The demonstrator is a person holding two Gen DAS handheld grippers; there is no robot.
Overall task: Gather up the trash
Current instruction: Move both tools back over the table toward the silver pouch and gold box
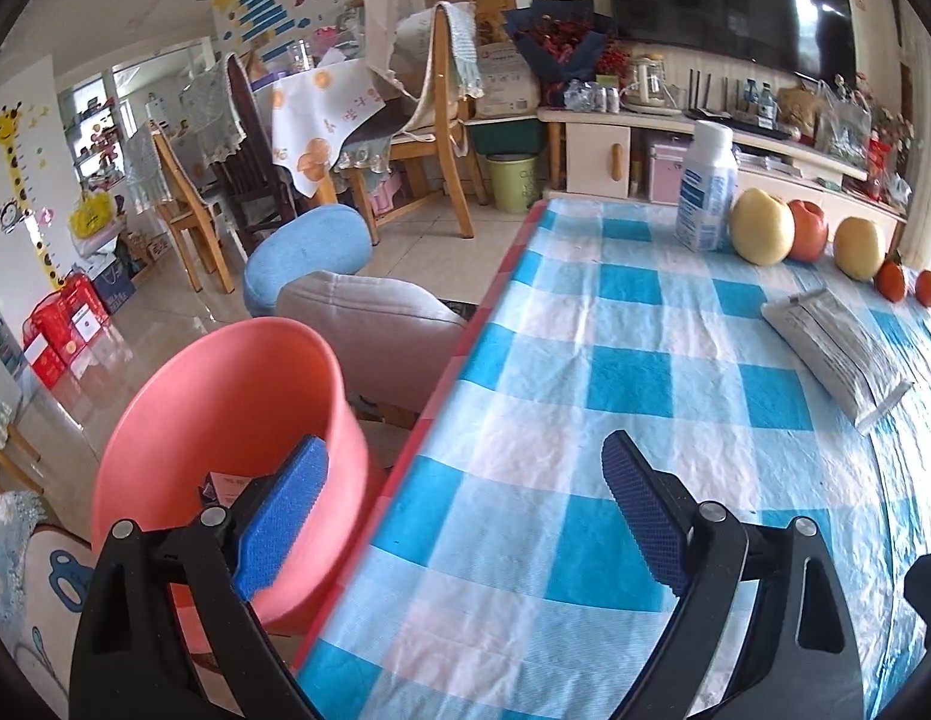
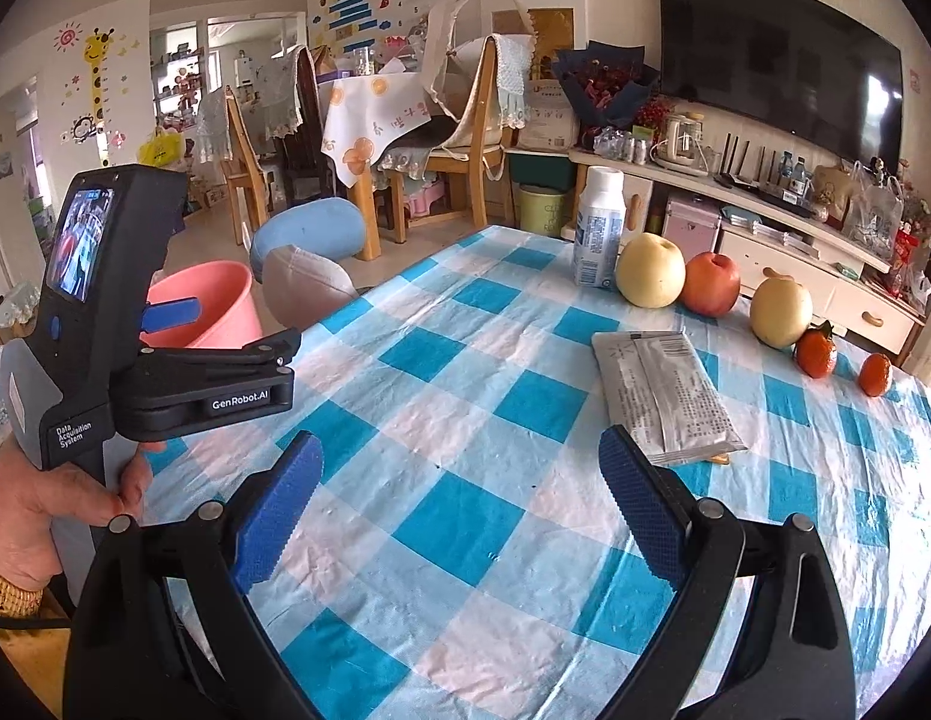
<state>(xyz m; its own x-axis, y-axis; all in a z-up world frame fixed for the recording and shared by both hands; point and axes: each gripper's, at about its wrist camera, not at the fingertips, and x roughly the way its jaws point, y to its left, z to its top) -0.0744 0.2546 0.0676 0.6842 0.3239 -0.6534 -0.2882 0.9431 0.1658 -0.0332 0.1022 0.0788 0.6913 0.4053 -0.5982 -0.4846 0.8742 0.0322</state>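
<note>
Jaws of both the left gripper [image 1: 465, 516] and right gripper [image 2: 459, 510] standing apart, empty; right seemingly lining up next on the grey packet [image 2: 666, 399], for dropping into the pink bin [image 1: 225, 420].

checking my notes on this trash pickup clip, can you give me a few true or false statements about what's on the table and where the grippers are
1. The silver packet lies flat on the checked tablecloth. True.
2. The right gripper is shut on the packet. False: it is open and holds nothing.
3. The pink bin stands on the table. False: it sits off the table's edge, beside it.
4. The white bottle stands upright next to a yellow pear. True.
5. The left gripper is open, with one of its fingers in front of the bin. True.
6. Only one small orange is on the table. False: a second orange sits beside it.
</note>
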